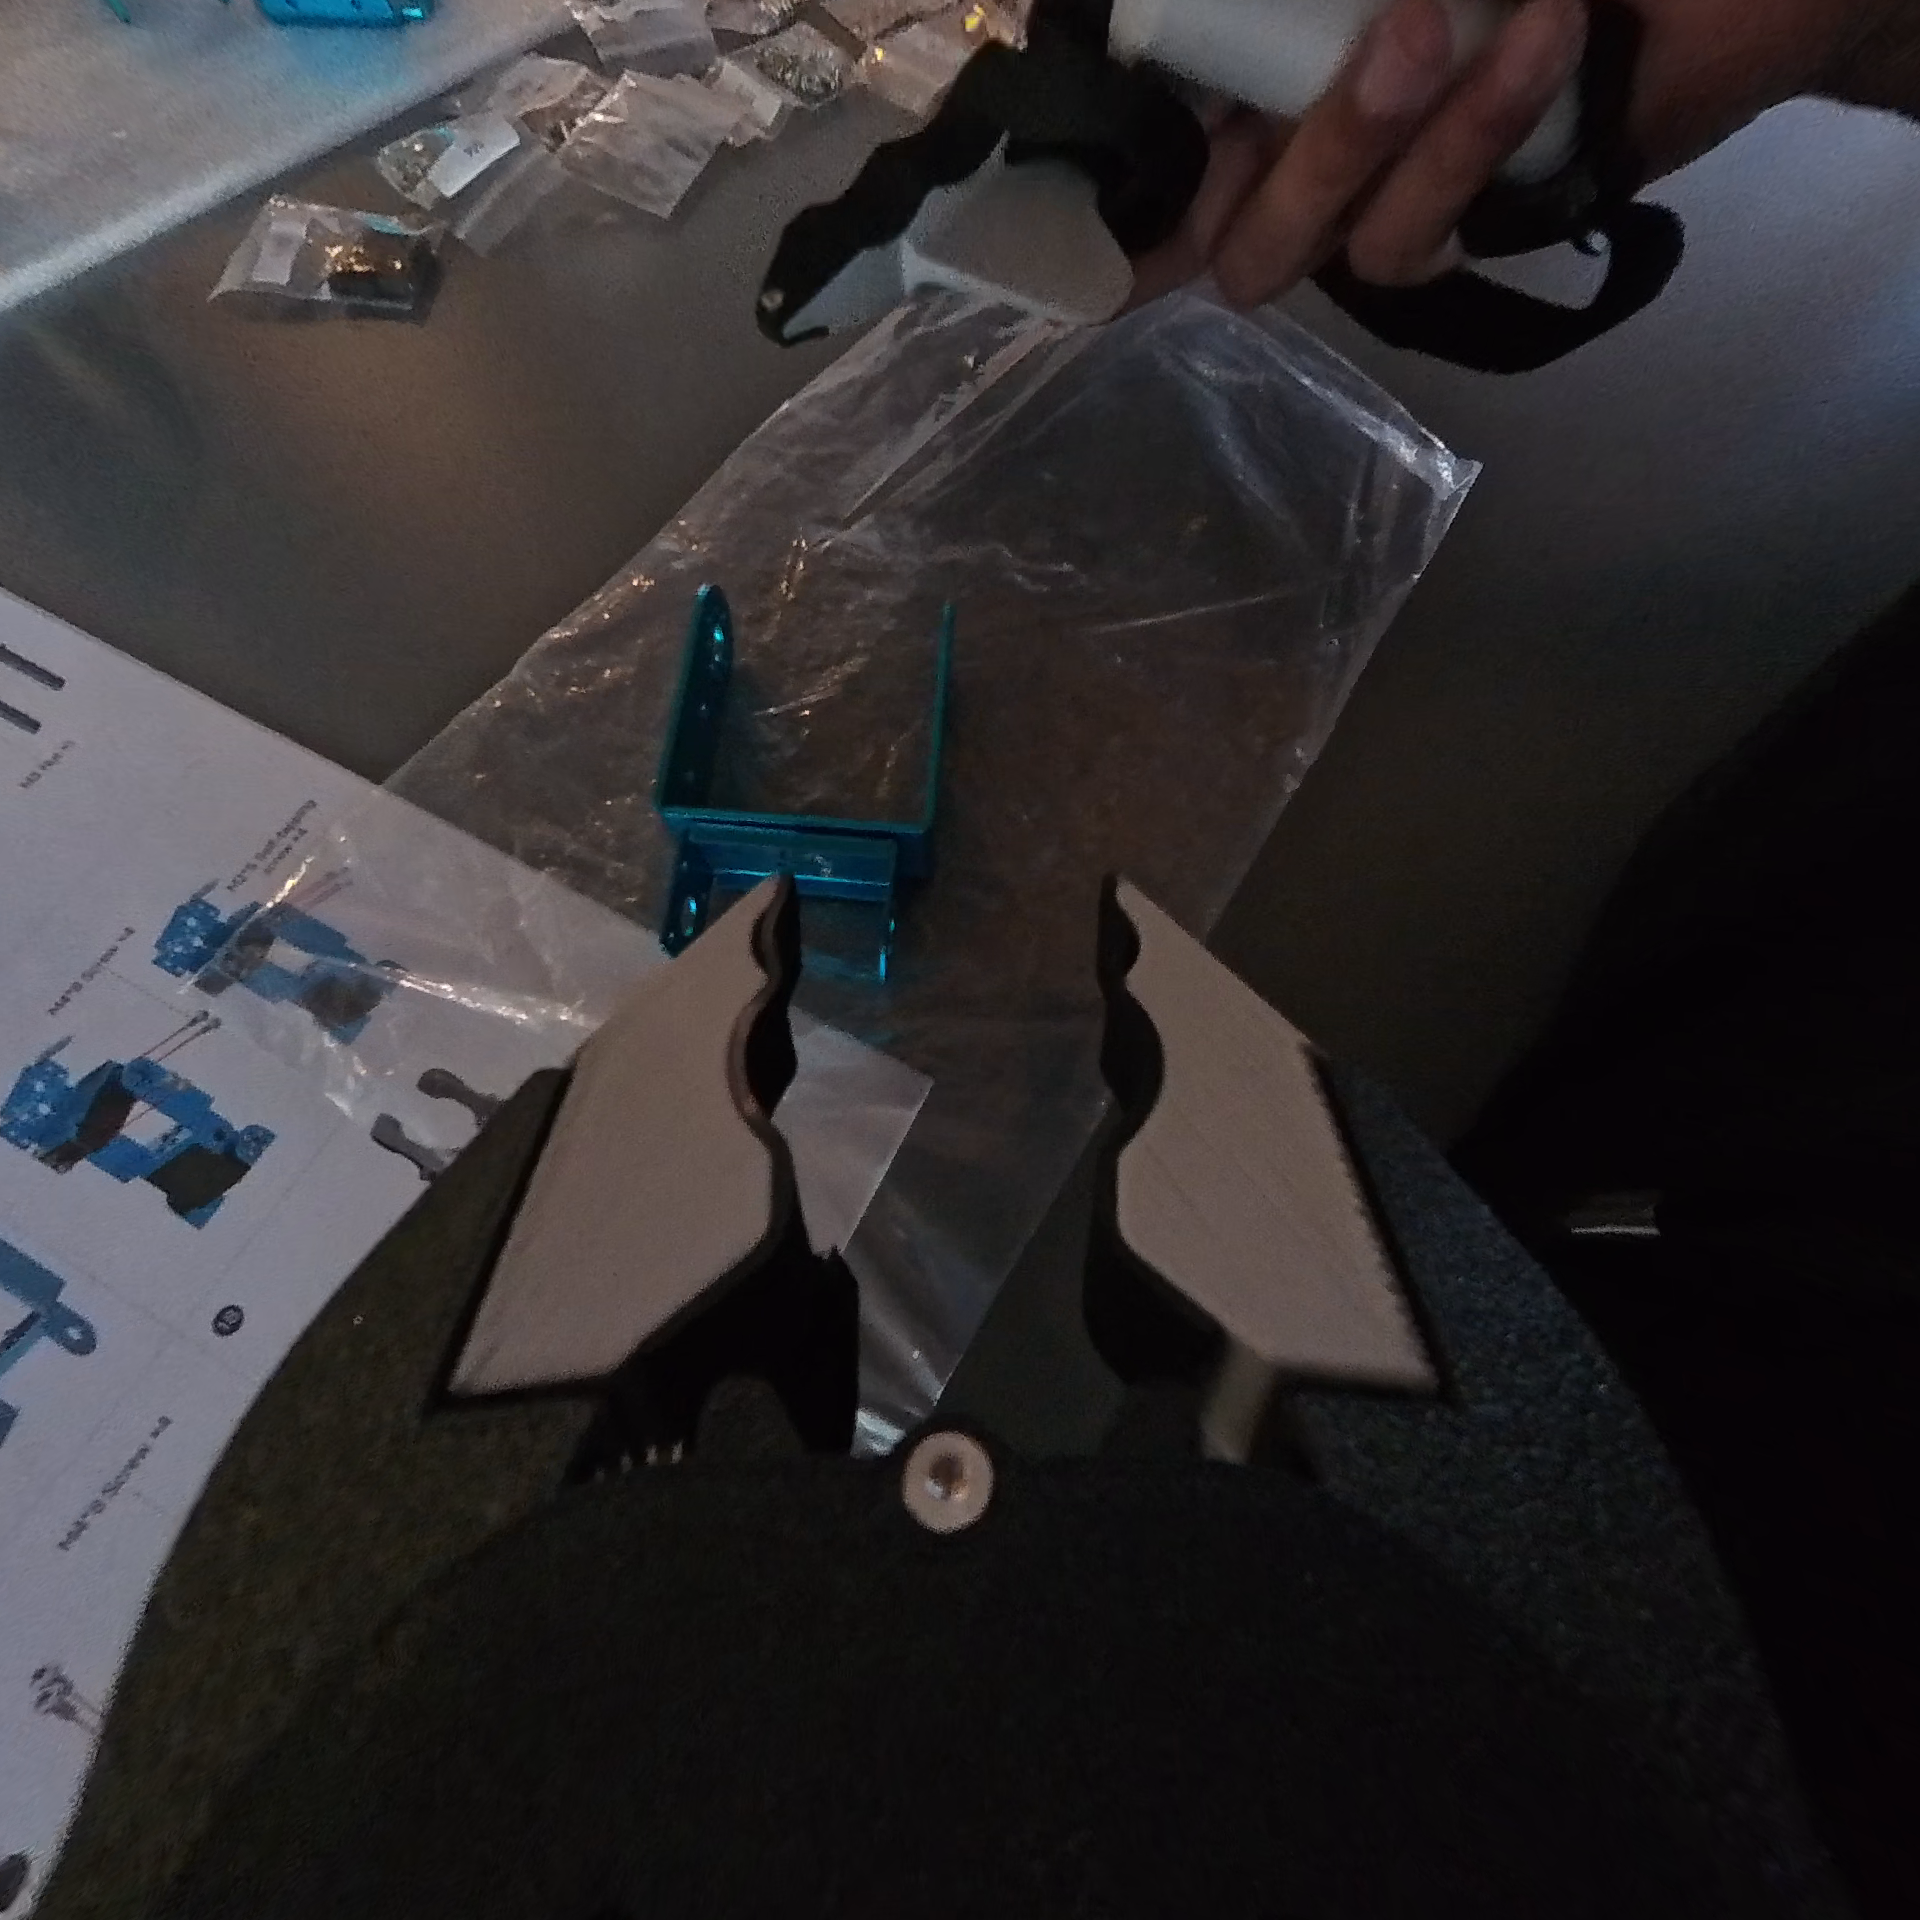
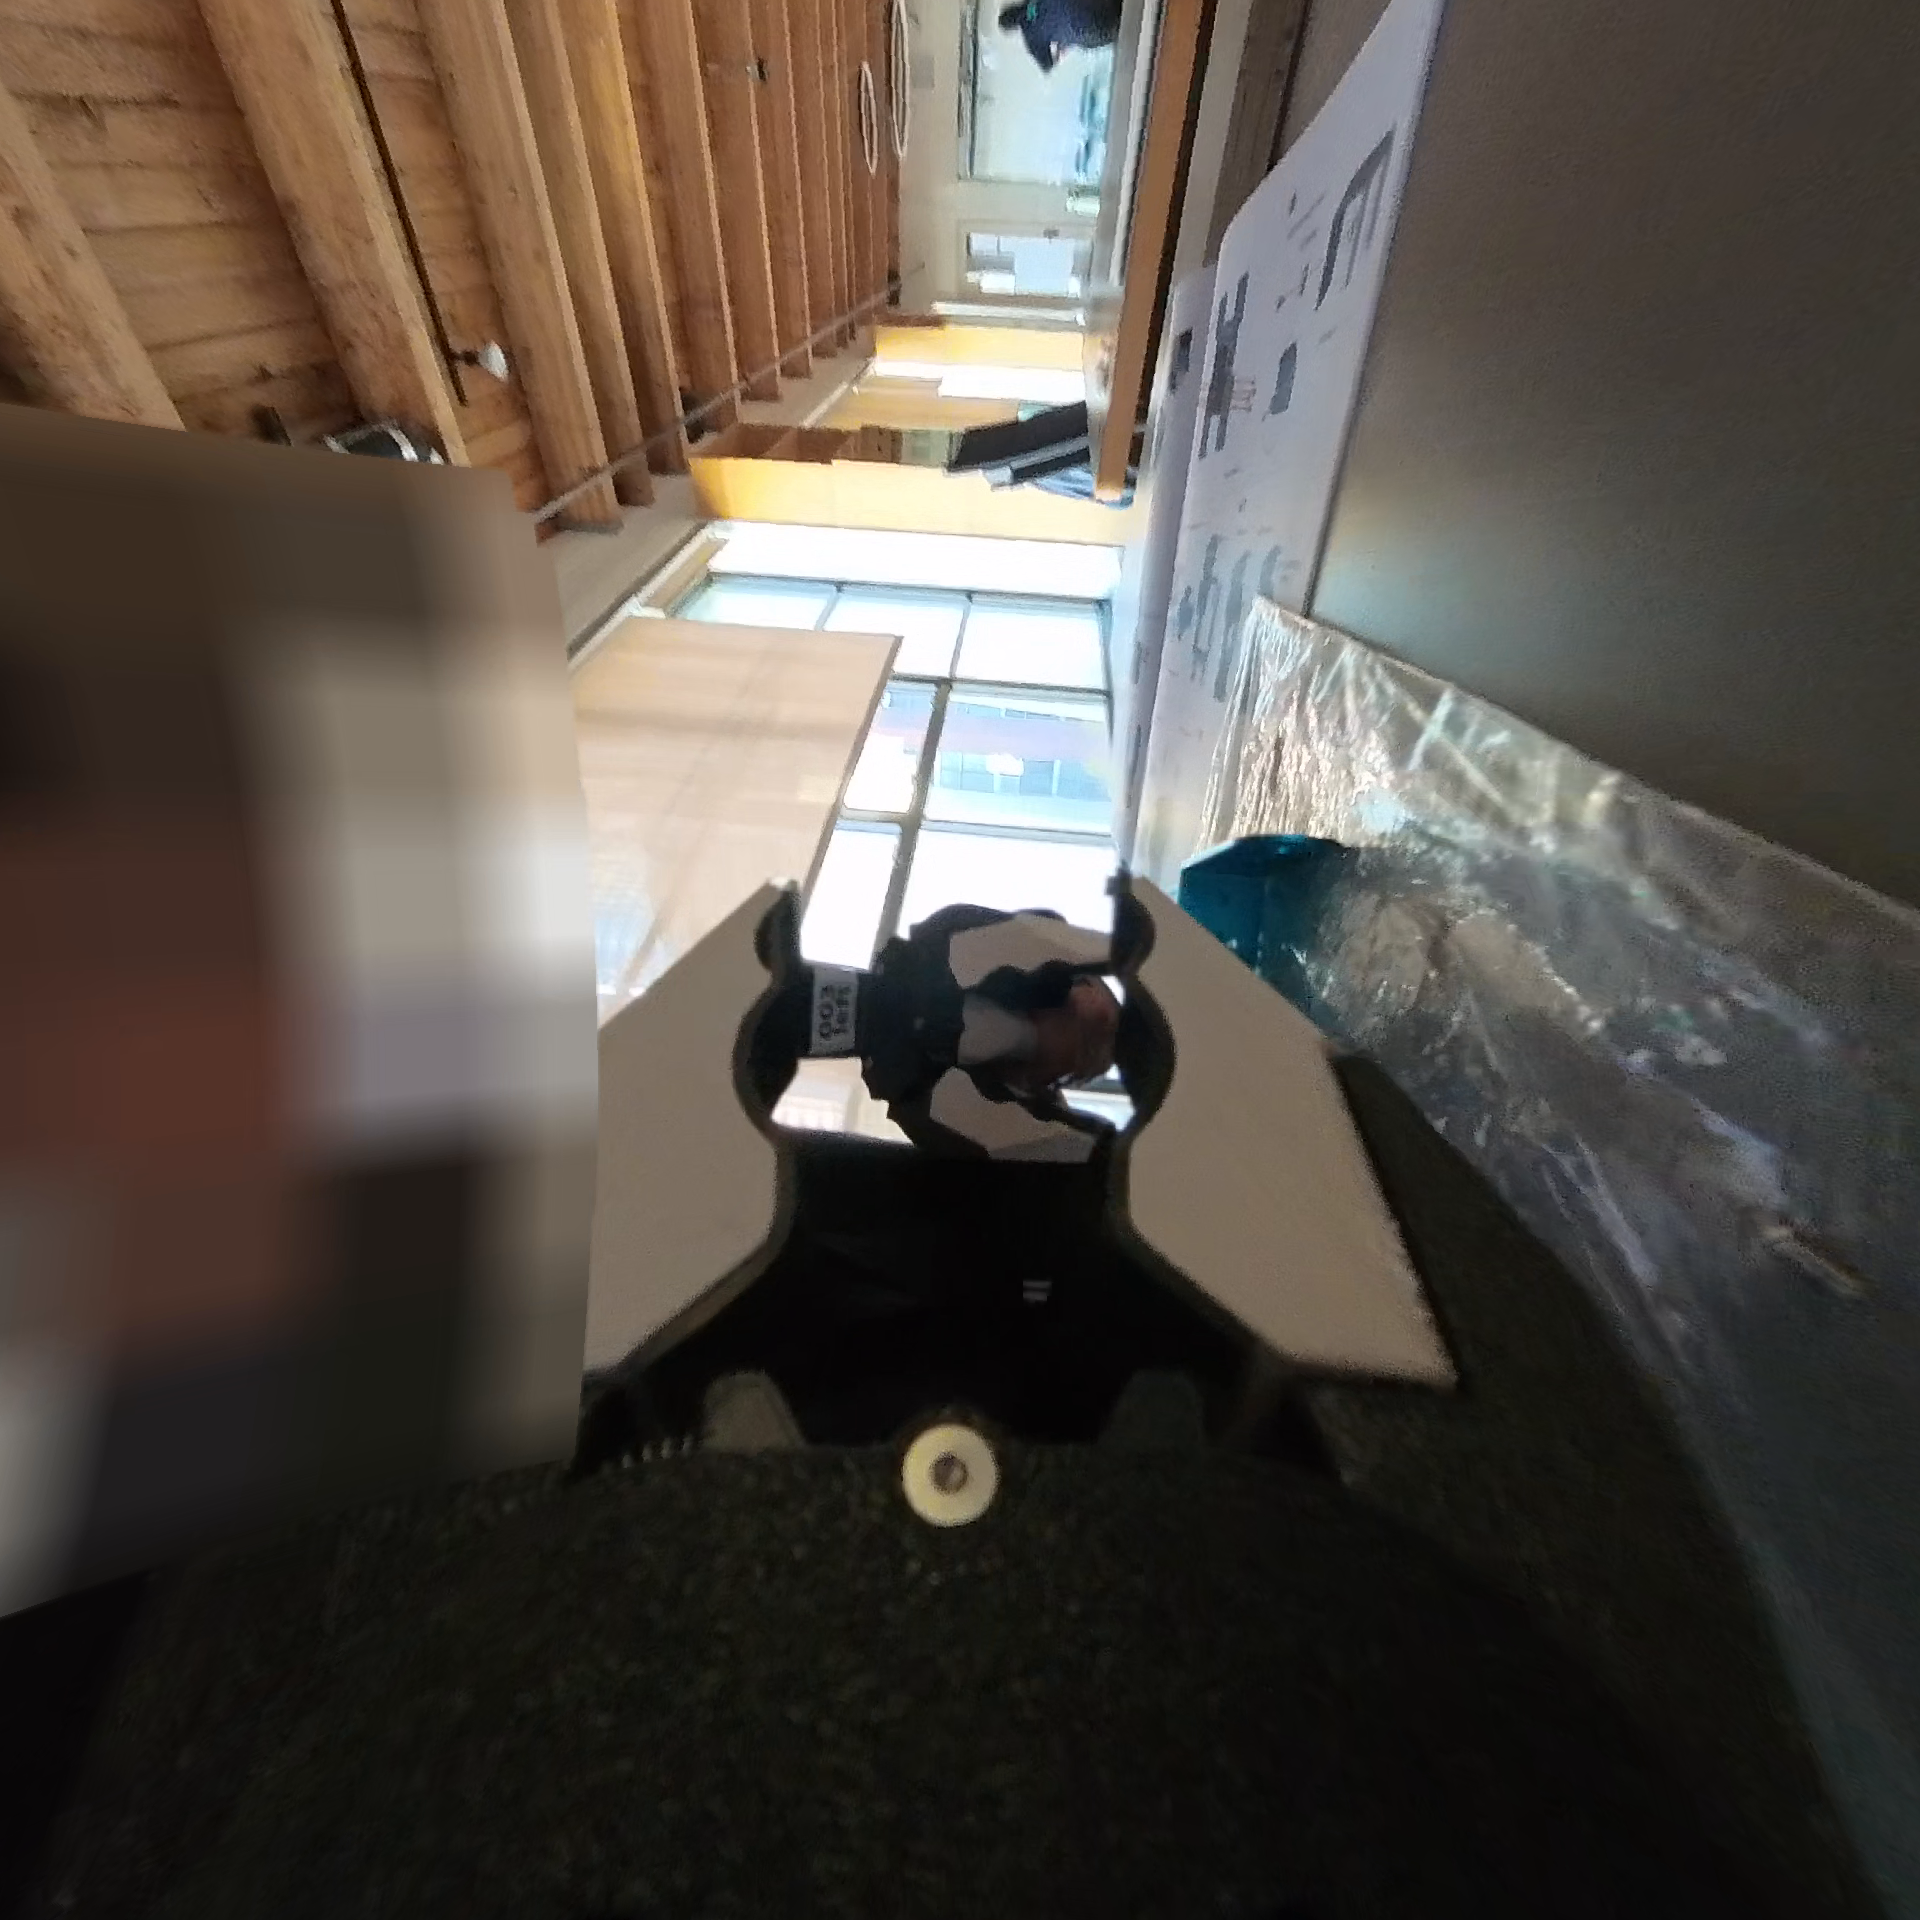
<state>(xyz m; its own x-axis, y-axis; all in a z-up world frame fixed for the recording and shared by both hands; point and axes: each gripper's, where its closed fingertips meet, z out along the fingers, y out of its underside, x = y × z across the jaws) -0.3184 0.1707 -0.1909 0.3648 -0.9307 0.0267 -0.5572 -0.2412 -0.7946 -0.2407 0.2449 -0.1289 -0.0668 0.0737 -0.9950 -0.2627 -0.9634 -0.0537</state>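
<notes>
Left wrist view: blue U-shaped bracket [image 1: 800, 790]

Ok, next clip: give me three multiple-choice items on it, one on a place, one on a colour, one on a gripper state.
1. Where does the bracket lie?
A. on the clear bag
B. on the manual
C. among the small packets

2. What colour is the bracket?
A. red
B. blue
C. yellow

3. How is the left gripper?
A. shut on the bracket
B. shut on the bag
C. open

Key:
1 A, the plastic spreads under and around it.
2 B, its metal is bright blue in both views.
3 C, a wide gap parts its fingertips, with one tip beside the bracket's base.
</notes>
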